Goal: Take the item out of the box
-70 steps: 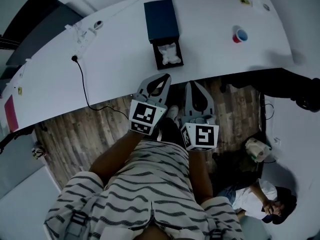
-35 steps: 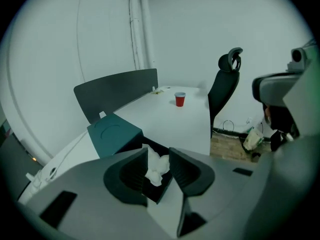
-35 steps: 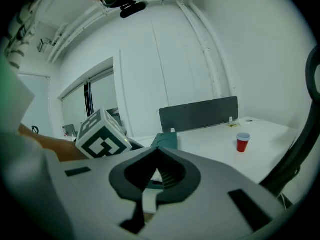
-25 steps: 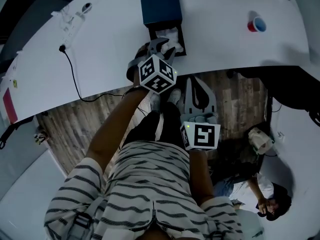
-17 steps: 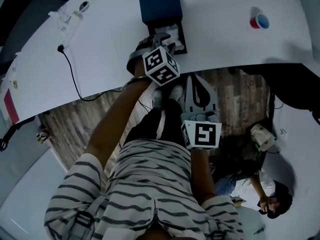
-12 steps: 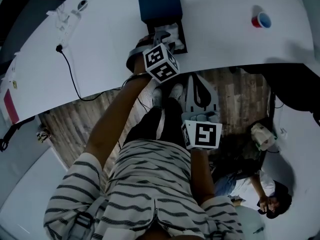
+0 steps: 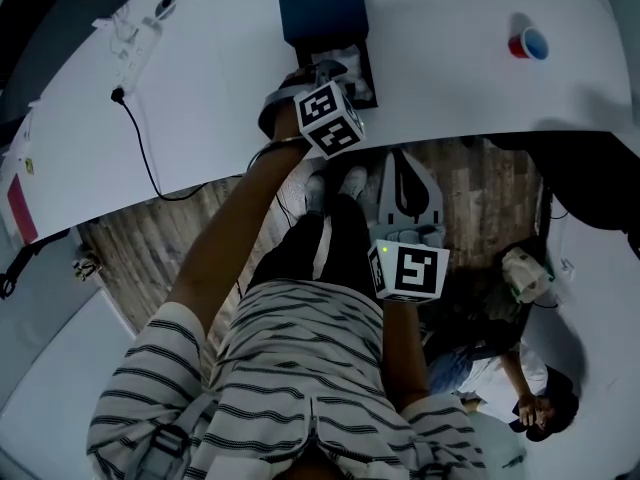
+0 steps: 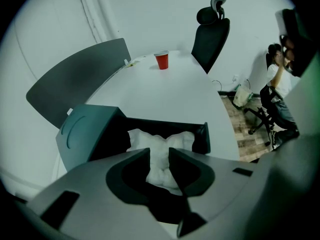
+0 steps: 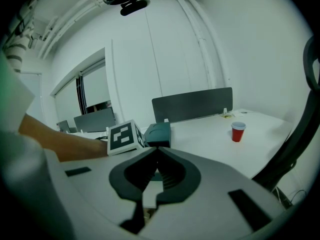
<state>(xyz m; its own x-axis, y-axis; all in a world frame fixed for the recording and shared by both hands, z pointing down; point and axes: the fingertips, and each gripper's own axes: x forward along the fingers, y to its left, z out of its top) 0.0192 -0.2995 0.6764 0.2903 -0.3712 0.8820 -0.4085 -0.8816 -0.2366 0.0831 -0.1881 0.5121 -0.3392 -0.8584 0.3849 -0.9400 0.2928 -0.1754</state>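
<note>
The dark blue box (image 7: 320, 3) lies on the white table (image 7: 200, 98), its black tray (image 8: 202, 136) pulled out toward me. A crumpled white item (image 8: 160, 141) fills the tray and shows white (image 7: 352, 58) in the head view. My left gripper (image 7: 325, 70) reaches over the tray. In the left gripper view its jaws (image 8: 160, 153) stand nearly together, with the white item pinched in the narrow gap. My right gripper (image 7: 405, 183) hangs off the table over the floor; in its own view the right gripper (image 9: 156, 151) is shut on nothing and faces the box (image 9: 157, 133).
A red cup (image 7: 527, 43) stands far right on the table. A black cable (image 7: 140, 138) runs over the left side. A grey divider panel (image 8: 75, 79) and an office chair (image 8: 212, 31) stand behind the table. A person (image 7: 530, 408) sits low at the right.
My left gripper has gone from below the table edge up over the open tray and has edged slightly right in the last second. The right gripper has hardly moved.
</note>
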